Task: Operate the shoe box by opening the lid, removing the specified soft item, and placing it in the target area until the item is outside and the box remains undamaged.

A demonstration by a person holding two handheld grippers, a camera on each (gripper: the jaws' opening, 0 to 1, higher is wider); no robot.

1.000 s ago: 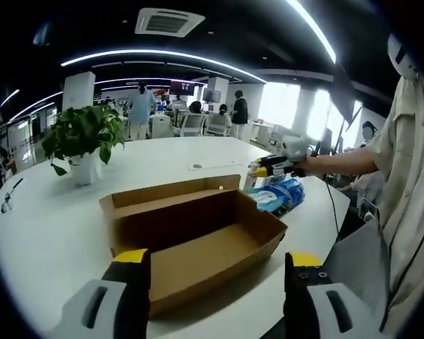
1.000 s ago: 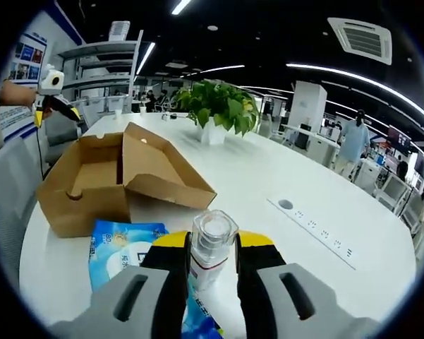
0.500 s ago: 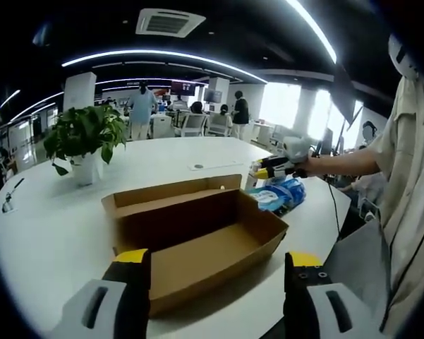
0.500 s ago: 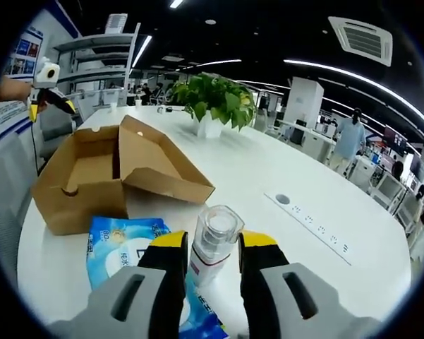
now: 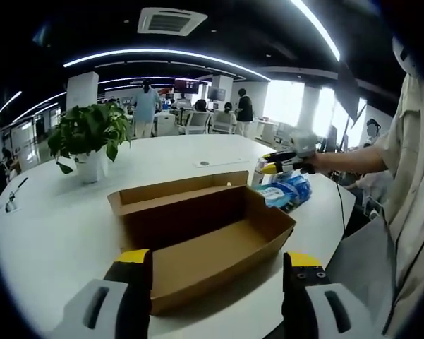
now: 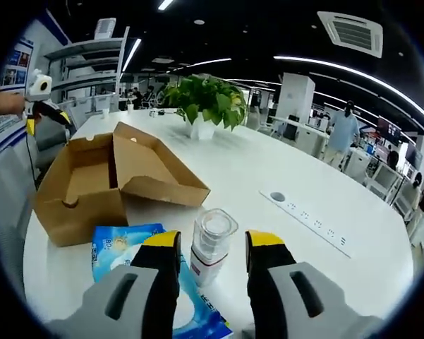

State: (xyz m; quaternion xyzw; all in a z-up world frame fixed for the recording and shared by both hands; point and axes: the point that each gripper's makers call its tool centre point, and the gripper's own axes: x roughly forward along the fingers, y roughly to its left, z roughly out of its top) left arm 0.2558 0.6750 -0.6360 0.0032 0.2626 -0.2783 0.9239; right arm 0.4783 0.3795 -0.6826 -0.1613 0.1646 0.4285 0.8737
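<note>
The brown cardboard shoe box (image 5: 197,233) lies open and looks empty, its lid (image 5: 176,191) folded back flat. My left gripper (image 5: 217,286) hovers just in front of it, open and holding nothing. A blue soft pack (image 6: 127,244) lies on the table next to the box (image 6: 85,187). A small clear-capped bottle (image 6: 212,244) stands upright beside the pack, between the jaws of my right gripper (image 6: 213,256), which is open with a gap on each side of the bottle. In the left gripper view the right gripper (image 5: 288,162) is beyond the pack (image 5: 286,191).
A potted green plant (image 6: 204,102) stands mid-table behind the box. A built-in socket strip (image 6: 314,224) runs along the white table (image 6: 268,169) to the right. The person's sleeve and body (image 5: 409,183) fill the right side. Chairs and people are far back.
My right gripper's jaws have spread and let go of the bottle, which now stands free between them. The left gripper and the box have stayed put.
</note>
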